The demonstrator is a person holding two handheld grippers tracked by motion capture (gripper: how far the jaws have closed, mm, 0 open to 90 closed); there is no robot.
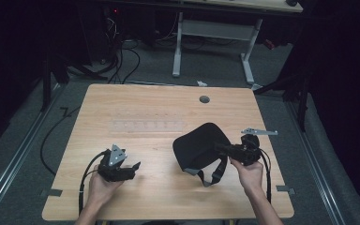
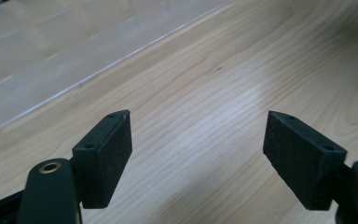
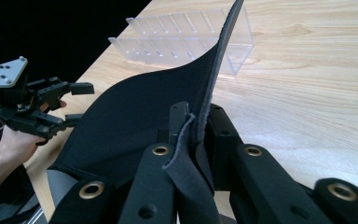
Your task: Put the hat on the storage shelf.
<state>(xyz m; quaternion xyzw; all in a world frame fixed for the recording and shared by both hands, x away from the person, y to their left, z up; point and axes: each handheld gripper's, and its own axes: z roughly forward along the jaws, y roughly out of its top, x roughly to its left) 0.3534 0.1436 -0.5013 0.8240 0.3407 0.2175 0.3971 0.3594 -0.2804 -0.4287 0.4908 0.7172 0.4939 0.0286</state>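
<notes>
I have the right gripper [image 1: 222,149] clamped on one edge of the black padded eye mask [image 1: 199,147], its fingers [image 3: 177,122] pinching the fabric so the mask hangs tilted just ahead of them, its grey strap [image 1: 212,176] drooping toward the surface [image 1: 159,101]. My left gripper [image 1: 135,166] holds its fingers [image 2: 103,156] wide apart with nothing between them, well off to the side. I judge this the lifting step; next, the left should come across and take the free edge. A clear tray [image 3: 186,39] sits beyond.

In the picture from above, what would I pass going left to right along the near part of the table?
Left gripper, held open in the person's left hand → black fabric piece with its strap → right gripper, shut on the fabric's edge.
</notes>
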